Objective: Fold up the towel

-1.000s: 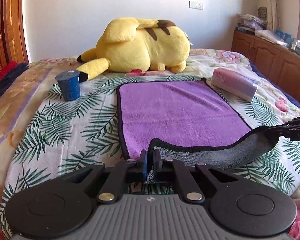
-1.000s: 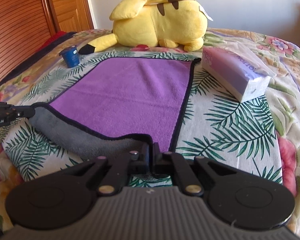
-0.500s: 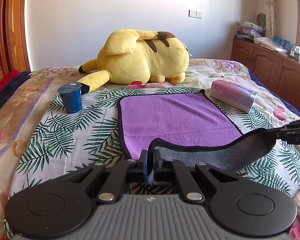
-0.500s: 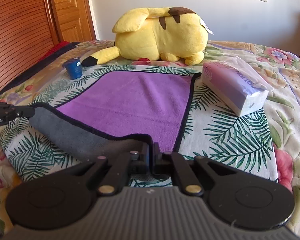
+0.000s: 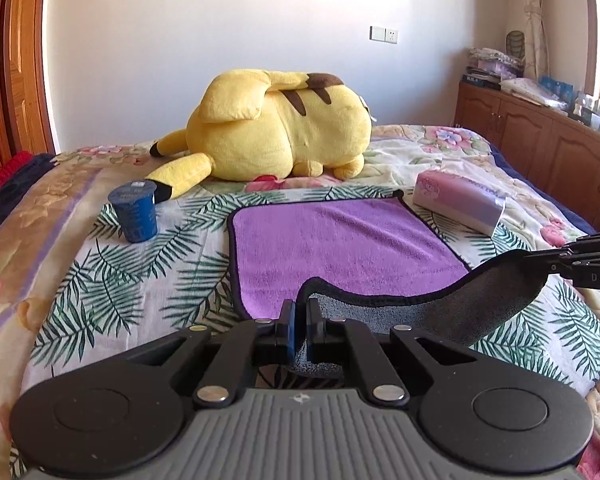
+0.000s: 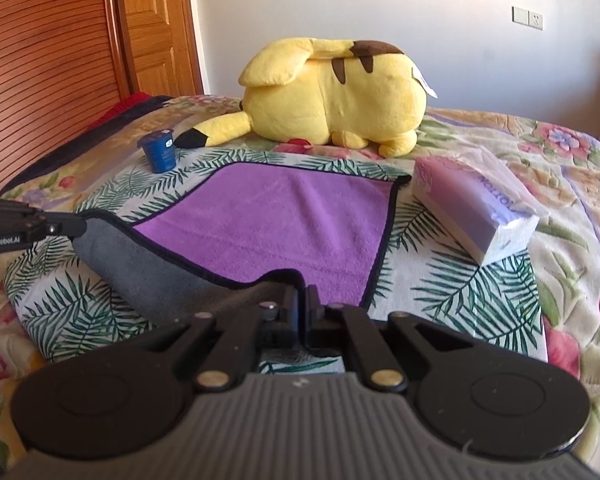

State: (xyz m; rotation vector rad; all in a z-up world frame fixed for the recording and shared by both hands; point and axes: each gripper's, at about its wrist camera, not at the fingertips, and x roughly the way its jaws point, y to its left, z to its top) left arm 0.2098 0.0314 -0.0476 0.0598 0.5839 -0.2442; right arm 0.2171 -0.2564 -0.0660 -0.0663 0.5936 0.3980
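Left wrist view: the left claw [image 5: 299,330] is clamped on the towel [image 5: 340,240]'s near corner, lifted off the bed [image 5: 100,280]. Right wrist view: the right claw [image 6: 302,312] pinches the other near corner. First fold seems underway; next, carry both corners evenly to the far edge.

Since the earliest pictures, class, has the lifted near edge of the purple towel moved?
Yes. In the left wrist view the purple towel's grey-backed near edge has crept farther over the purple face, toward the yellow plush toy; both shut grippers pinch its corners.
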